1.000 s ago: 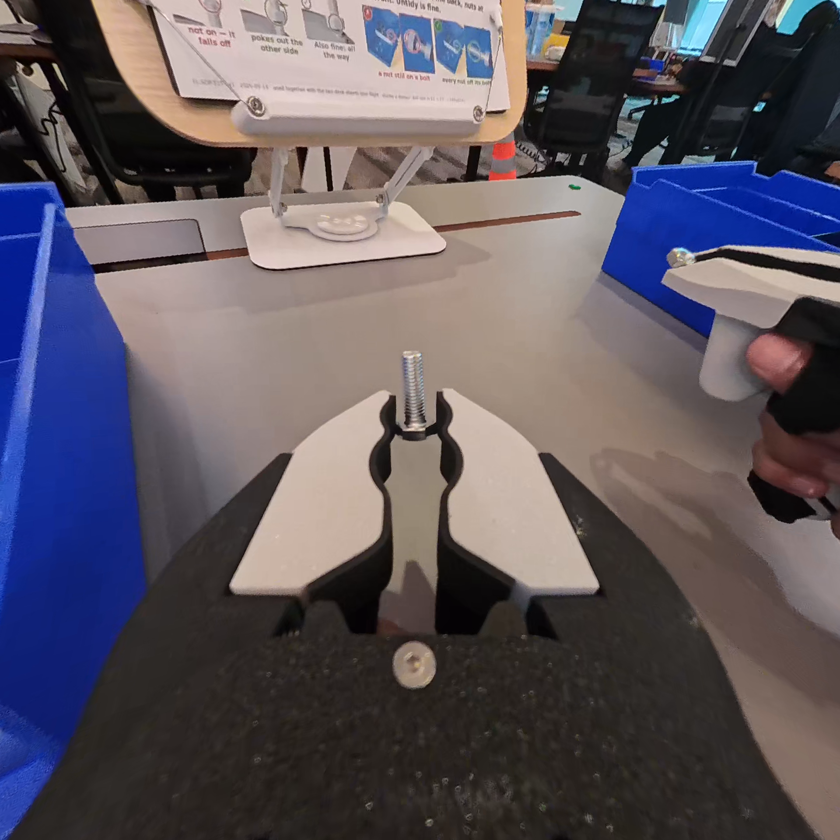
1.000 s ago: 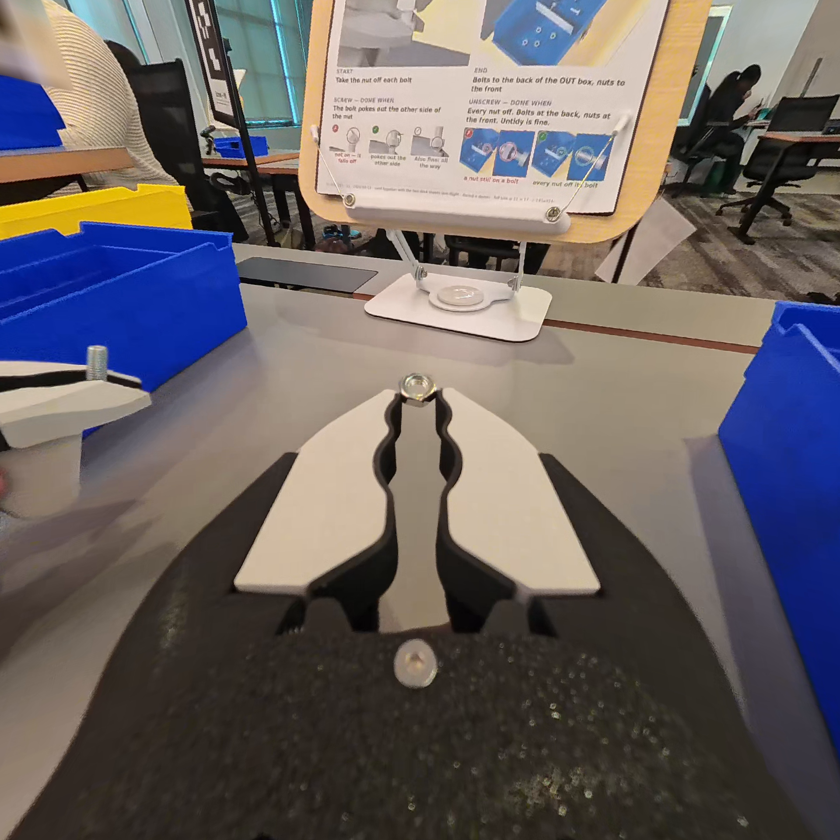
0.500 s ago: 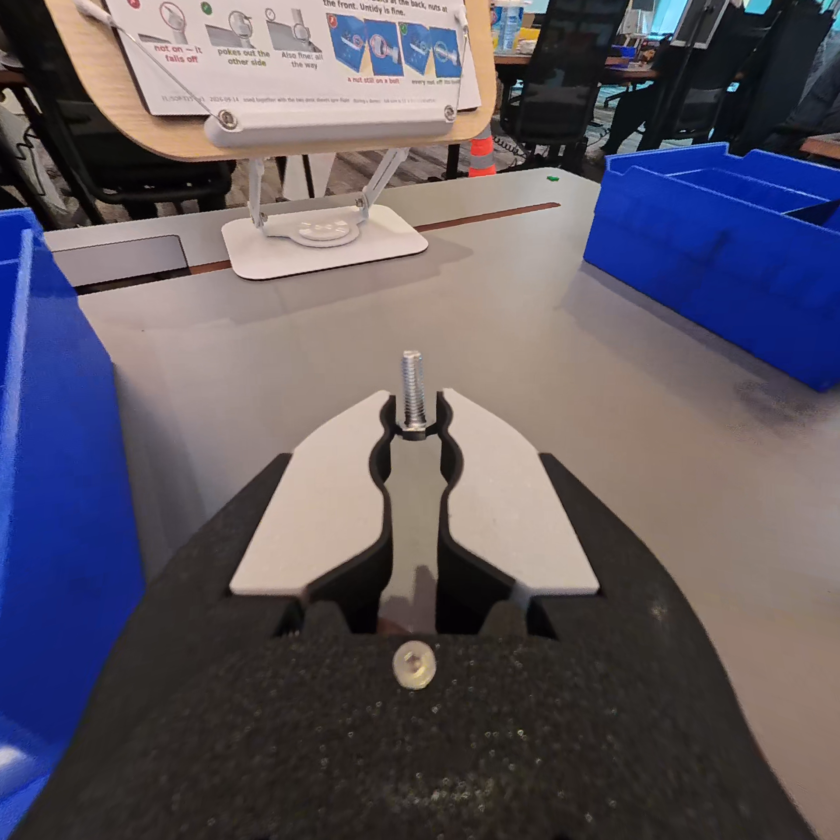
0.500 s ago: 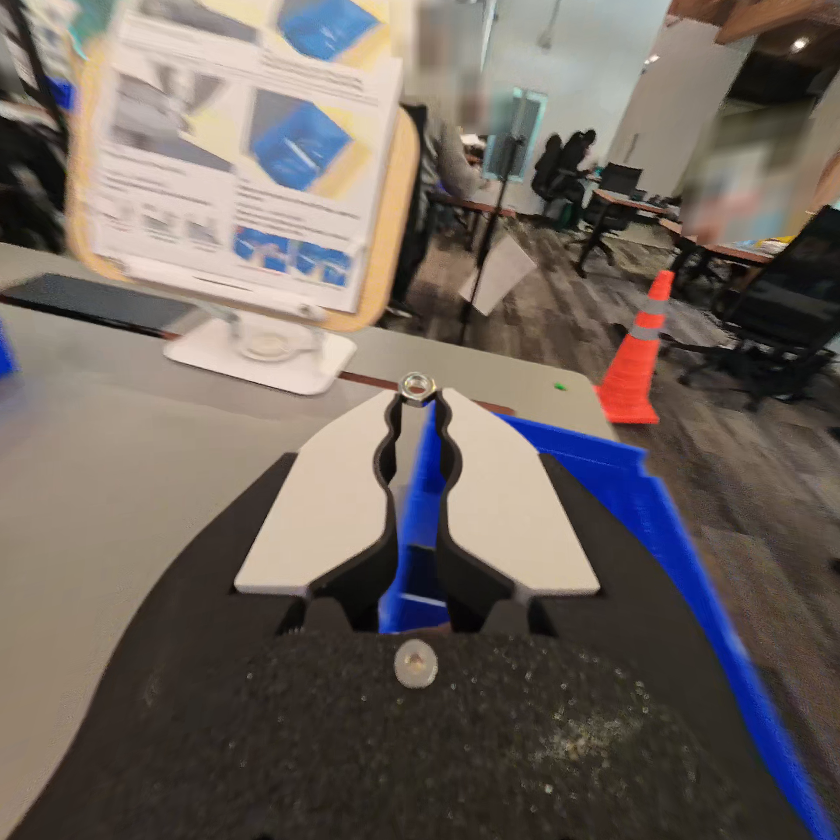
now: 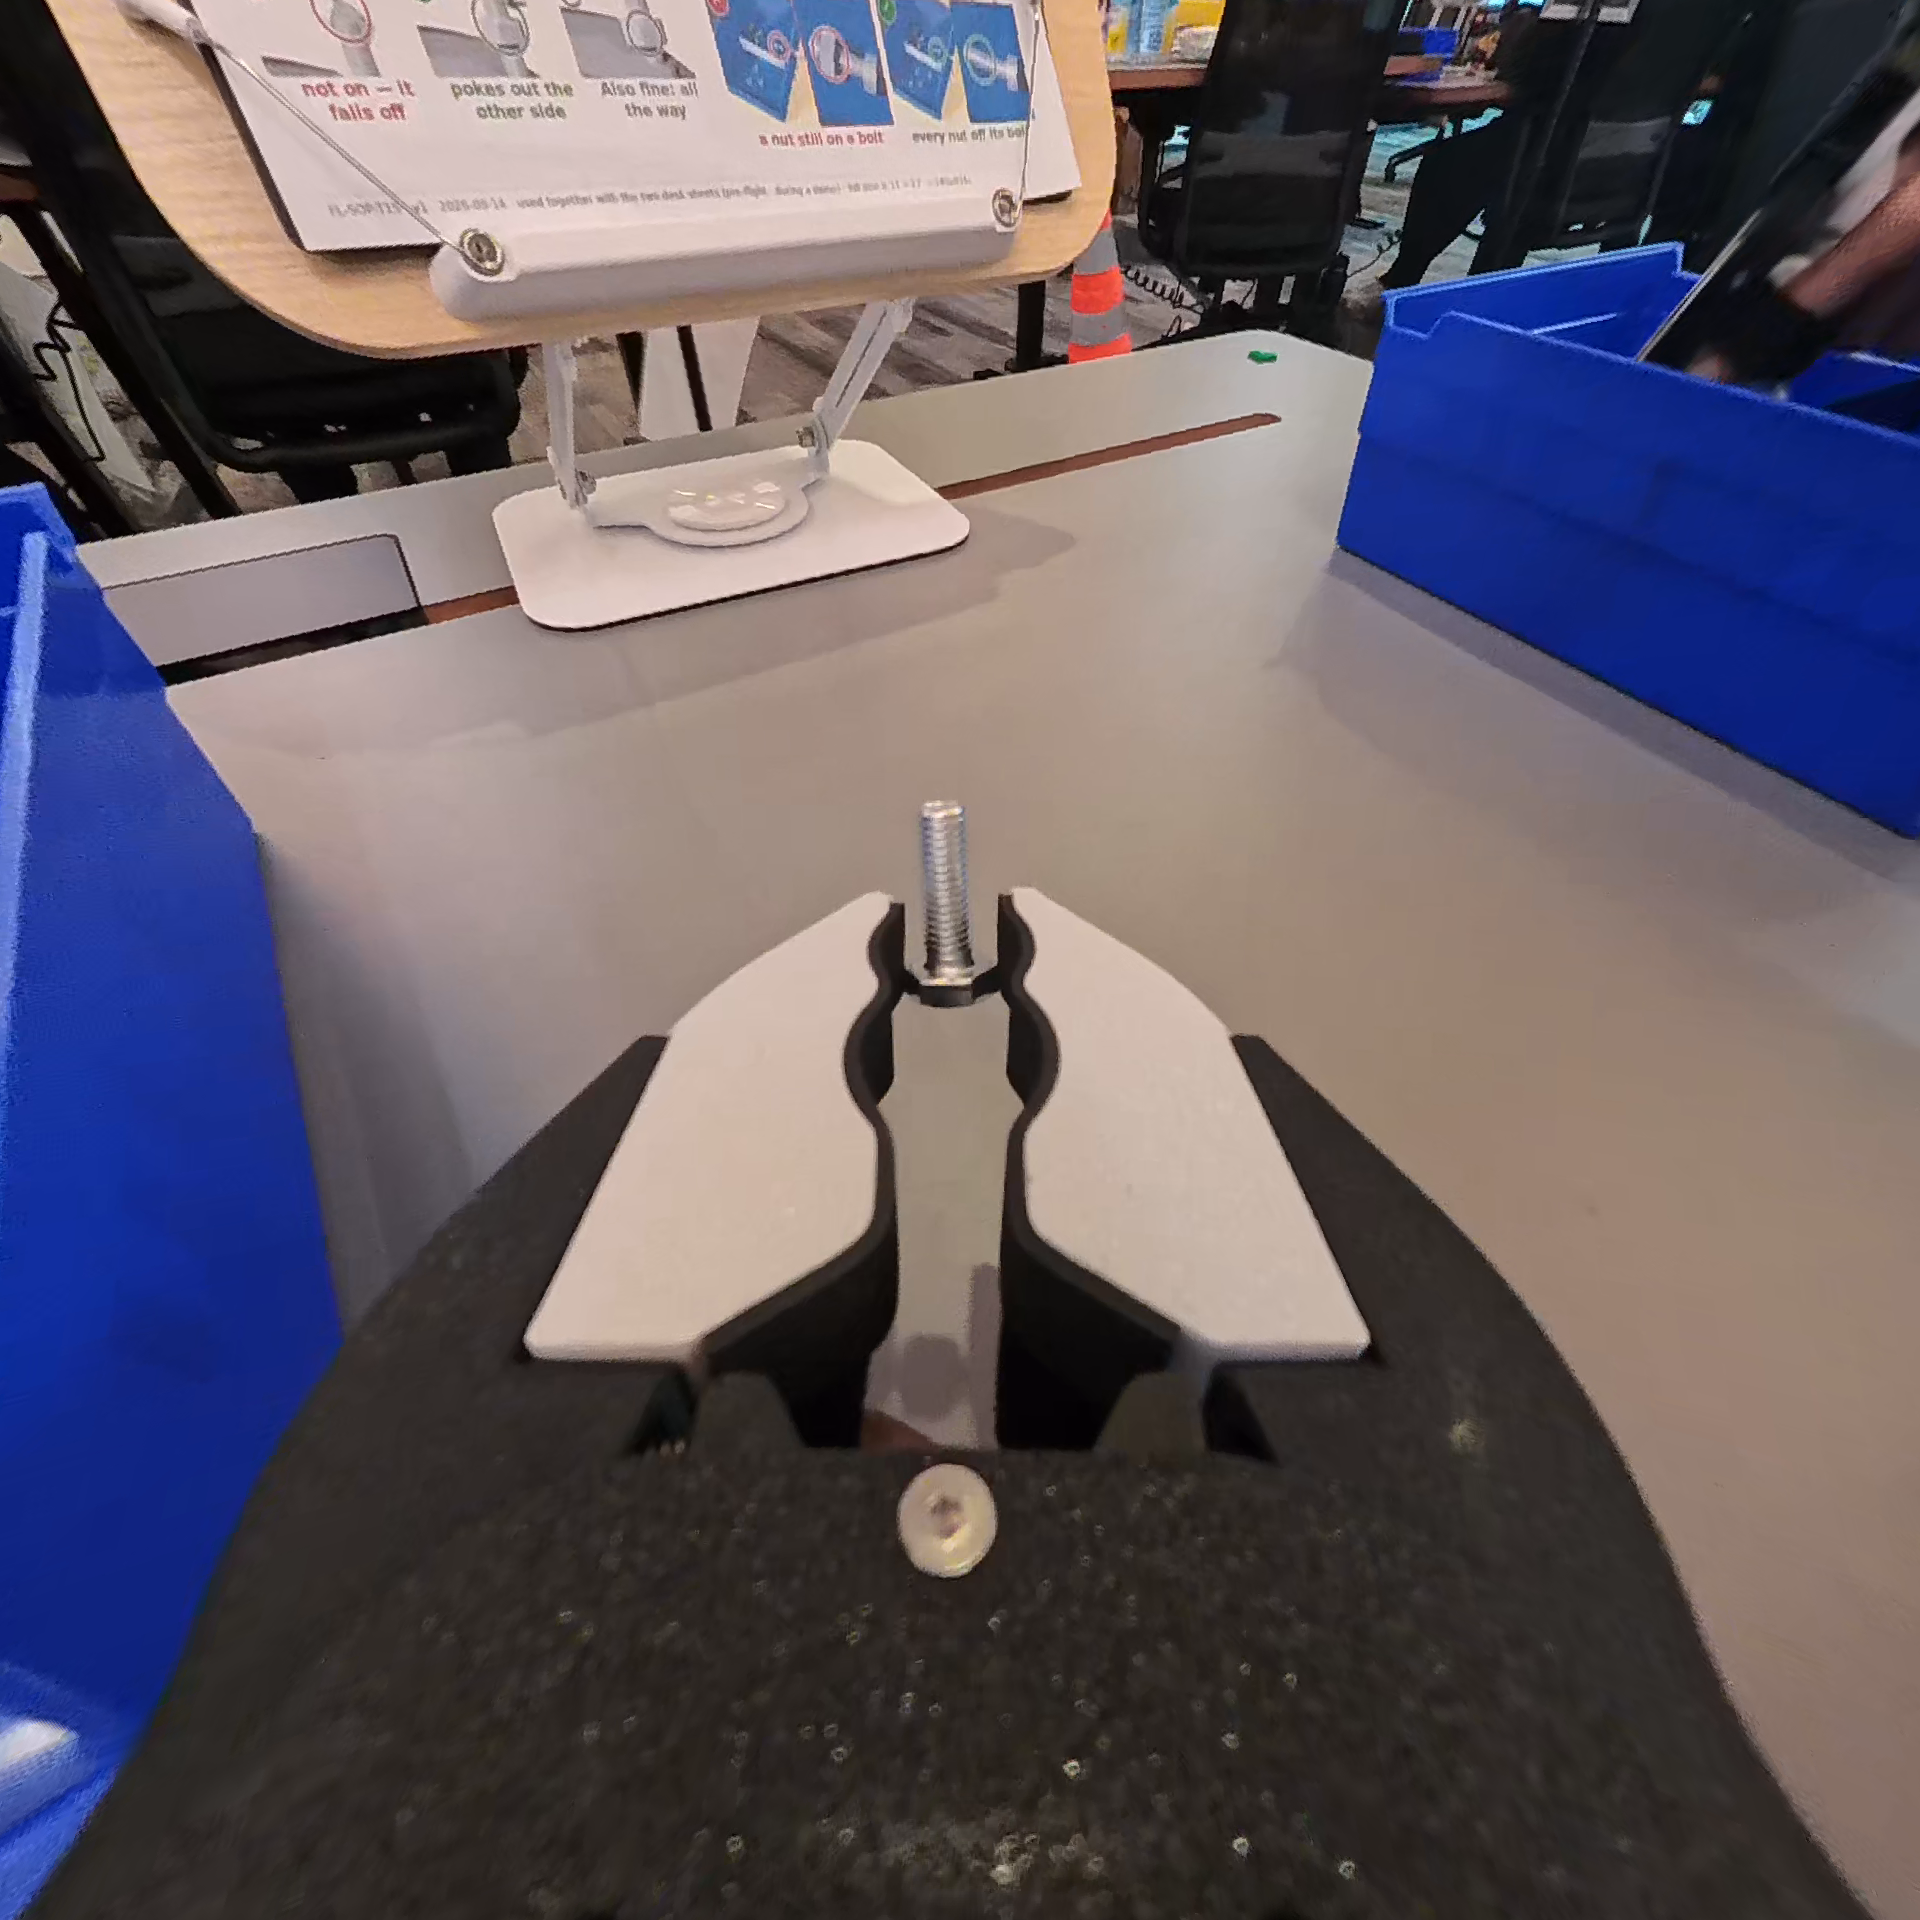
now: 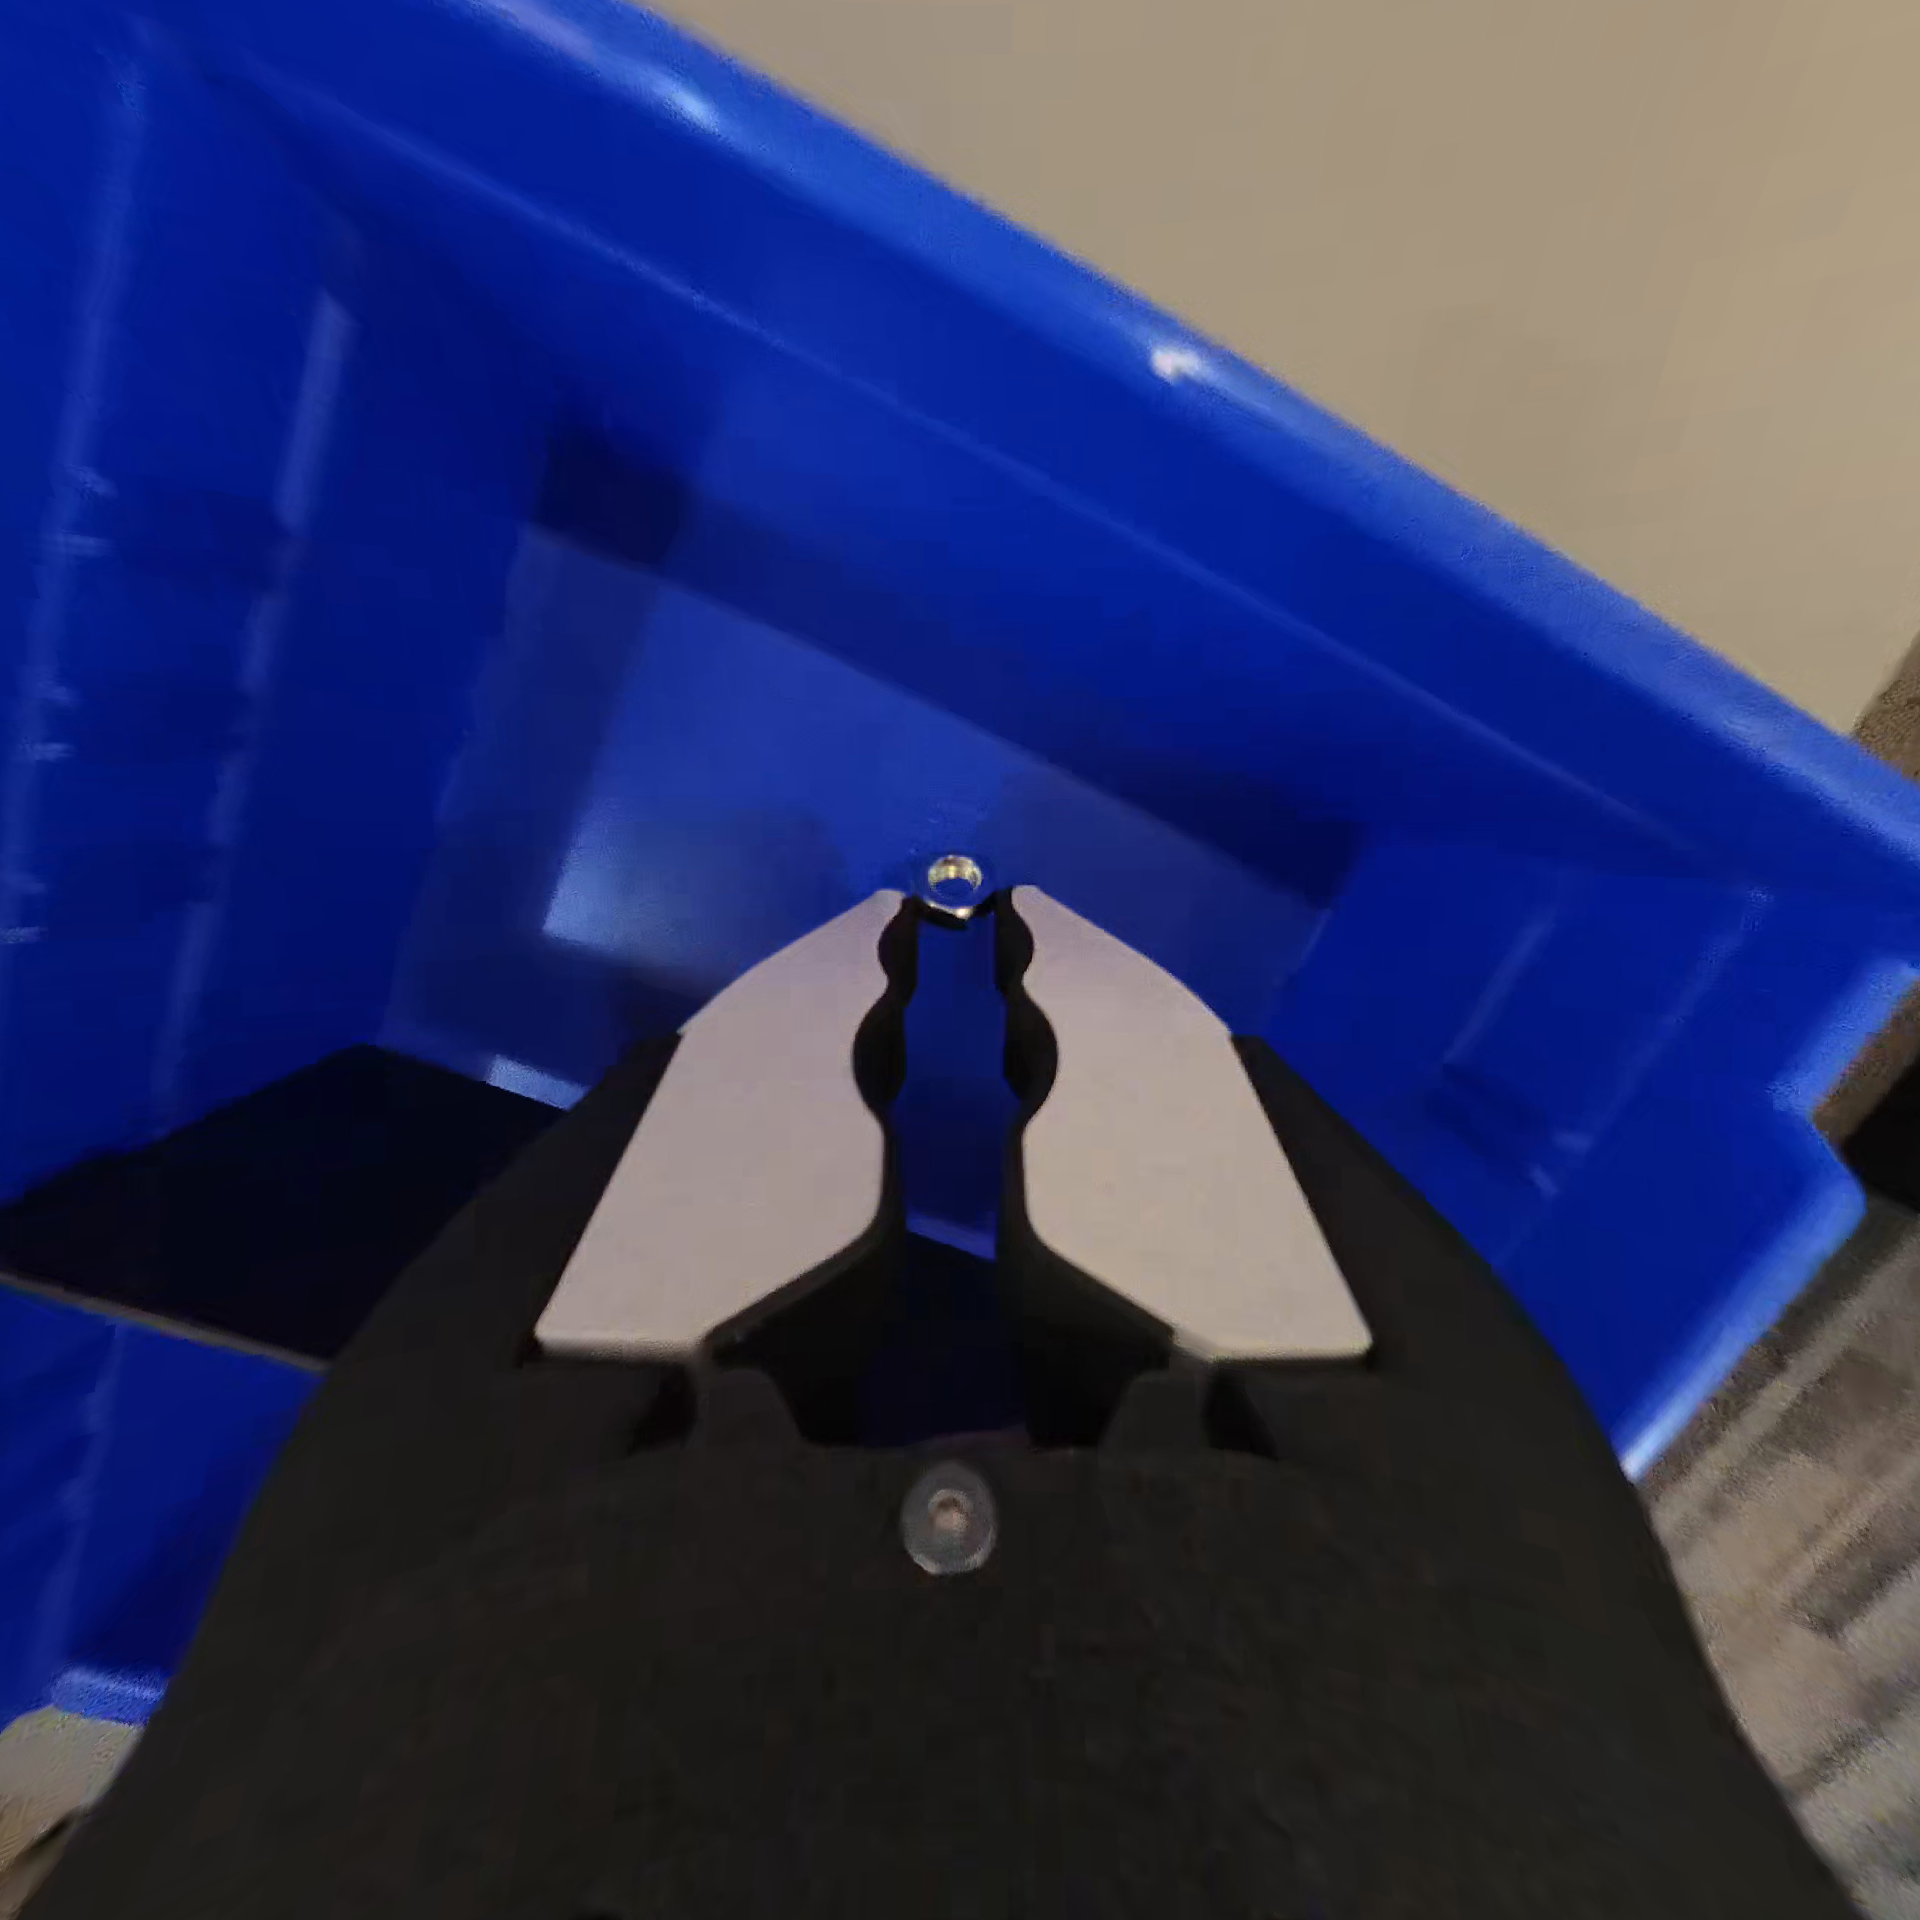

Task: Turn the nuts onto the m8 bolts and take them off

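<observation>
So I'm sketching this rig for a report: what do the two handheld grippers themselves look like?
Both look identical. The left gripper and right gripper each have a wide black body with a grainy, speckled surface and one round silver screw head on the midline. Two flat, light grey fingers taper forward, with wavy black inner edges. No cables or sleeves show.

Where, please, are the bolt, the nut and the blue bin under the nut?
bolt (image 5: 943,894): left wrist view, on its threaded shank.
nut (image 6: 955,886): right wrist view, on its rim.
blue bin (image 6: 1195,582): right wrist view, on its far wall.
</observation>
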`<state>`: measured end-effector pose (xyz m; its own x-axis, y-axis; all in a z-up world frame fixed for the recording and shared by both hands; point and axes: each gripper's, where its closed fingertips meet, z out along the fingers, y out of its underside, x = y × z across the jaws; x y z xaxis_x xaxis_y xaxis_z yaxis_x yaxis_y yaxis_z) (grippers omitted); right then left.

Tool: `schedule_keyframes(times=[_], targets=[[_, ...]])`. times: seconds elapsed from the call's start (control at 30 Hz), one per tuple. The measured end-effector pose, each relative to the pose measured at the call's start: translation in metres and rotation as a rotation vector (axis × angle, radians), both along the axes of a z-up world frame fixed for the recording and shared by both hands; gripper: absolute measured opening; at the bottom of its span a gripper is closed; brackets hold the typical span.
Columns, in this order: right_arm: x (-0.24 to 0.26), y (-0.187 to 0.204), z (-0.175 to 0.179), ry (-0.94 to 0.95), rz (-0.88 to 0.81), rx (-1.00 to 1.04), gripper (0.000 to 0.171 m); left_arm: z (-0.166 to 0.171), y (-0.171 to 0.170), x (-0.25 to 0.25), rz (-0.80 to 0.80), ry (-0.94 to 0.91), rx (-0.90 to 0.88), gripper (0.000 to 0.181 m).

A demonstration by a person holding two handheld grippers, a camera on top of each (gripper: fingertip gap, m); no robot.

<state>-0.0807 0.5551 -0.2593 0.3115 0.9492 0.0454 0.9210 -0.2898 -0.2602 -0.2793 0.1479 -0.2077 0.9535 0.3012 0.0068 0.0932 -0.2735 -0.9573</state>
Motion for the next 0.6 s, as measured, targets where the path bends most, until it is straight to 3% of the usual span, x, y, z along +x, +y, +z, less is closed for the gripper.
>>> schedule_keyframes(times=[0.6], targets=[[0.009,-0.005,-0.023,-0.16,-0.001,-0.057,0.016,-0.003,0.002,0.005,-0.022,0.016,-0.026,0.017]])
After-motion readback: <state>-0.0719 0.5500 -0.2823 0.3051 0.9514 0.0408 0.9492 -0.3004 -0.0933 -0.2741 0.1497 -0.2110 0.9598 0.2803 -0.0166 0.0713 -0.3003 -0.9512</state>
